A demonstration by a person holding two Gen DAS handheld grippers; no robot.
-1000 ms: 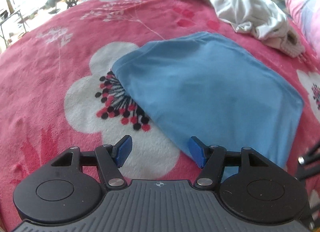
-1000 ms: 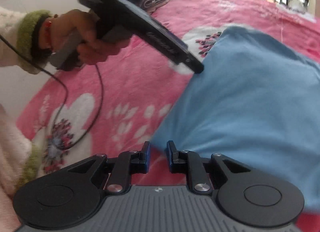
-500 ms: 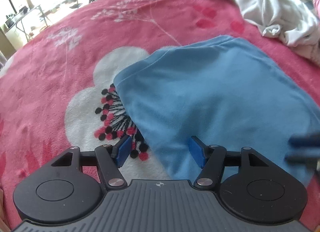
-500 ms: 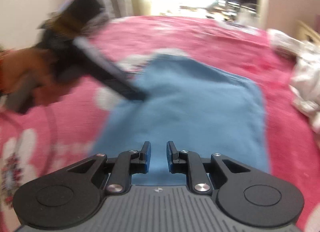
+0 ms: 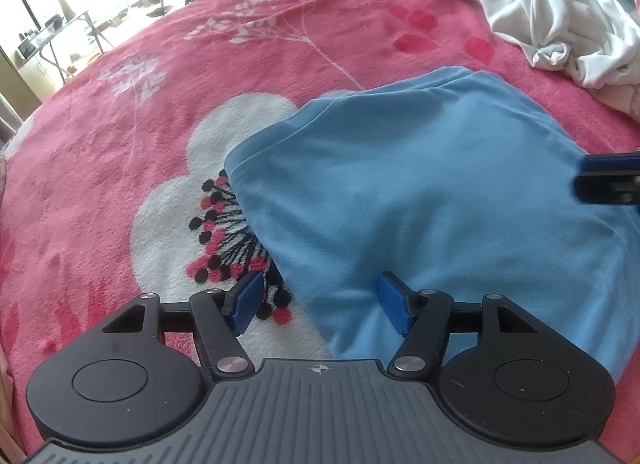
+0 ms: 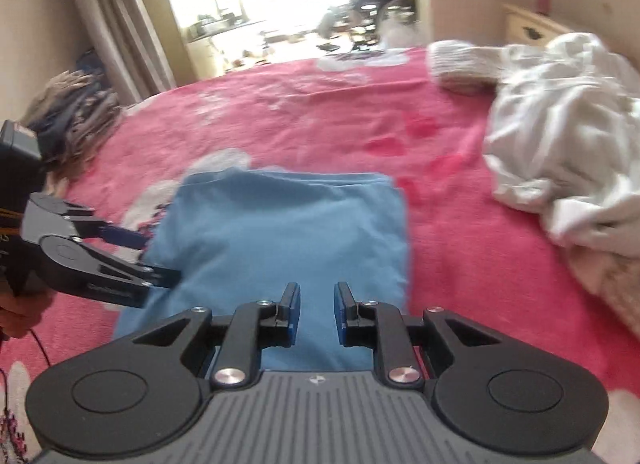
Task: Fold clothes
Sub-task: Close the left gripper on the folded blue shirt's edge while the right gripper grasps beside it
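Blue shirt (image 5: 440,200): folded flat on the pink flower blanket (image 5: 120,136).
Left gripper (image 5: 318,304): fingers wide apart at the shirt's near edge.
Right gripper (image 6: 316,314): fingers narrow, nothing between them.
White clothes (image 6: 560,136): piled nearby.

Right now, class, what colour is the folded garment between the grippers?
Plain light blue garment, shown best in the left wrist view.
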